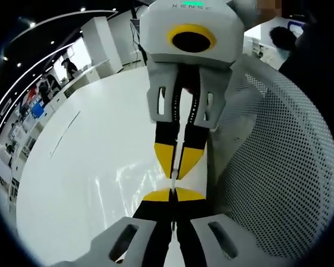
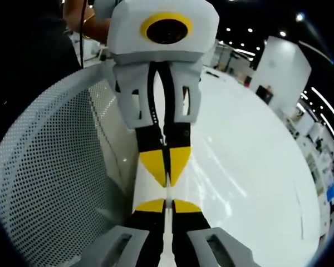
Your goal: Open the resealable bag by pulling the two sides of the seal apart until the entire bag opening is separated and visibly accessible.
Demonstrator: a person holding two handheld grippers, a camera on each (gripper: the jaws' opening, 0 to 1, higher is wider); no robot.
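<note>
Left to right in the left gripper view: far shelving and small figures of people (image 1: 44, 89) under ceiling lights, then a broad glossy white table (image 1: 83, 144), then a white perforated basket wall (image 1: 278, 167) curving up the right side. Across the table, faint glints of clear film, the resealable bag (image 1: 119, 181), running in to the middle. At that middle, left gripper (image 1: 173, 194) rising from below, 2 yellow-tipped jaws clenched together on a thin edge of the bag; right gripper (image 1: 177, 166) coming down from above, tip to tip with it, jaws likewise pinched on the film. Seen from the right gripper view, the order reversed: a hand with a bangle (image 2: 89, 23) top left, basket wall on the left, table on the right, and beyond it a white pillar (image 2: 283, 67) and more shelving. Bag film there too faint to trace.
</note>
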